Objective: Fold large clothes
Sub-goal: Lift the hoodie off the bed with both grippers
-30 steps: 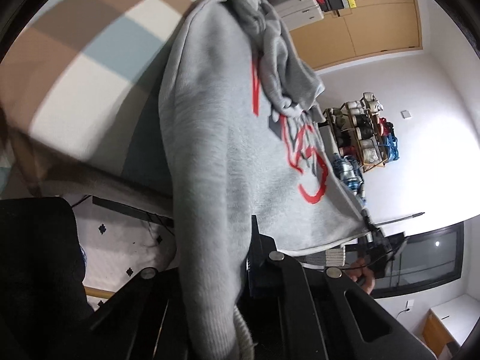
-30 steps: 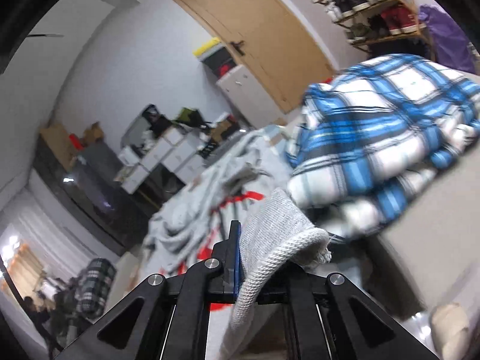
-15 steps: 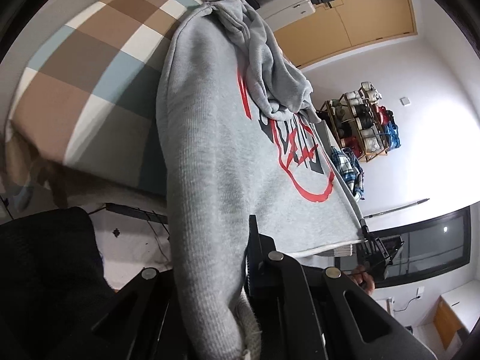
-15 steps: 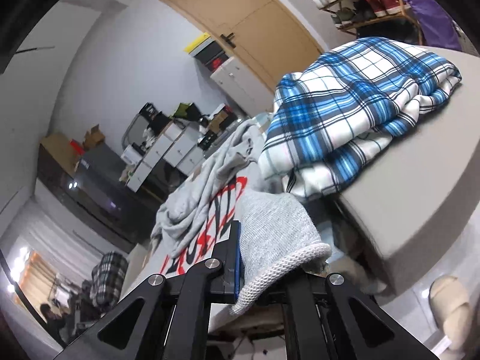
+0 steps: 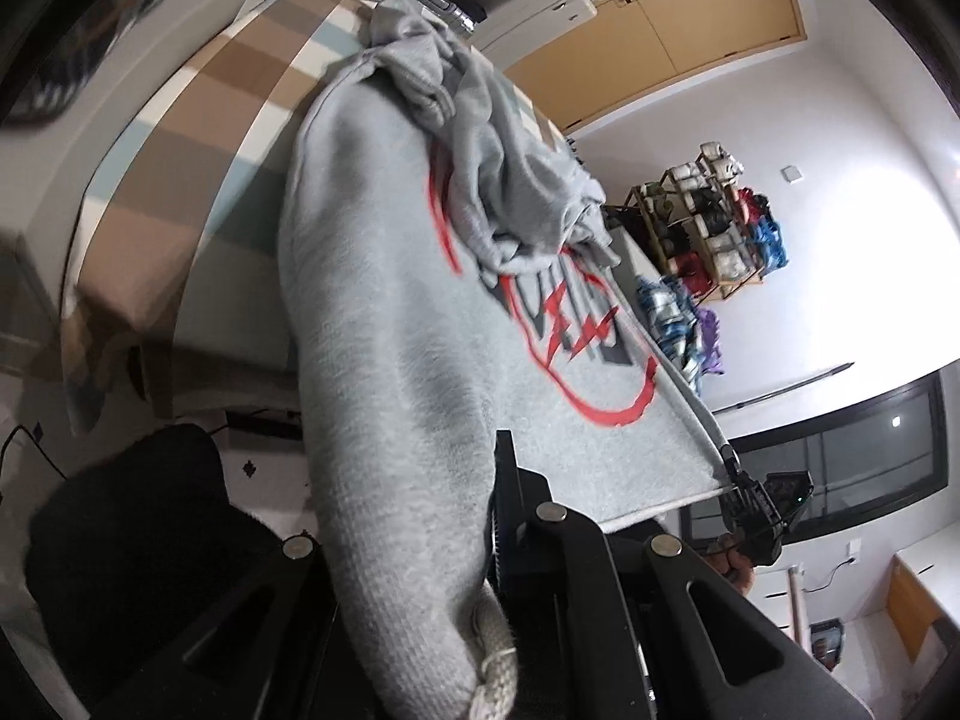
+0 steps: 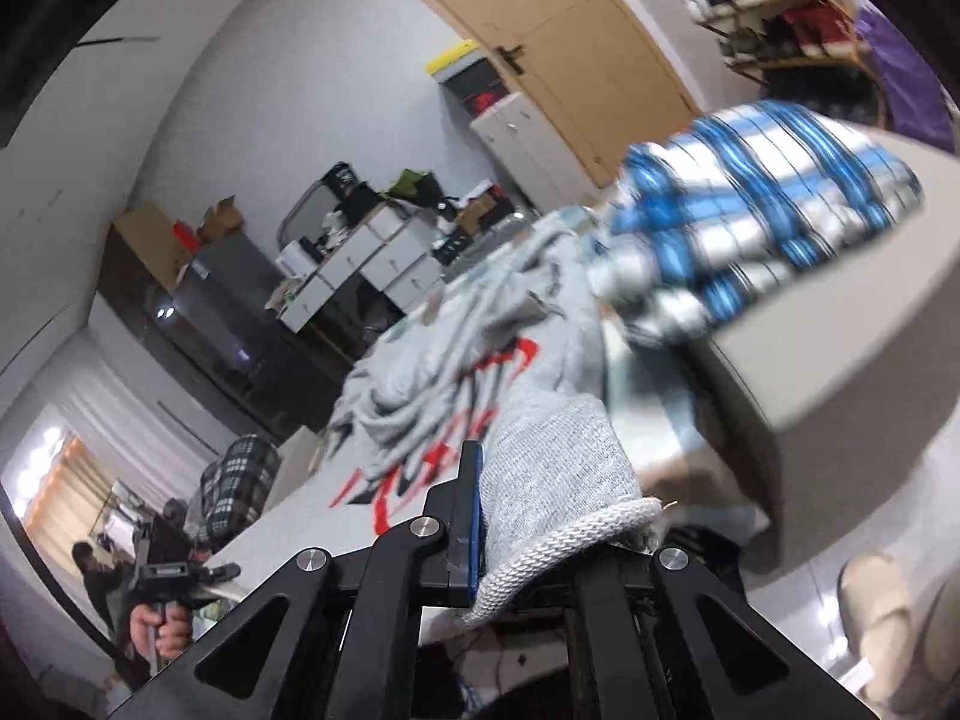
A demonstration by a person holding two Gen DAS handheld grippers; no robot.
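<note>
- Grey knit of the sweatshirt (image 5: 384, 300) fills the left wrist view, running from the left tongs (image 5: 480, 588) out over the bed (image 5: 198, 138) ahead; its ribbed hem is clamped between the closed jaws.
- Only this view shows the red print (image 5: 576, 330) laid out flat, with a bunched sleeve (image 5: 510, 192) lying on it farther ahead.
- Far to the right of these tongs, the right tongs (image 5: 759, 516) hold the hem's other corner, so the edge runs taut between them.
- From the right wrist view, the right tongs (image 6: 528, 516) are shut on a ribbed hem corner (image 6: 558, 480).
- Only here is a blue plaid shirt (image 6: 756, 204), blurred, piled ahead and to the right.
- Far left there, the left tongs (image 6: 180, 576) appear in a hand (image 6: 159, 630).
</note>
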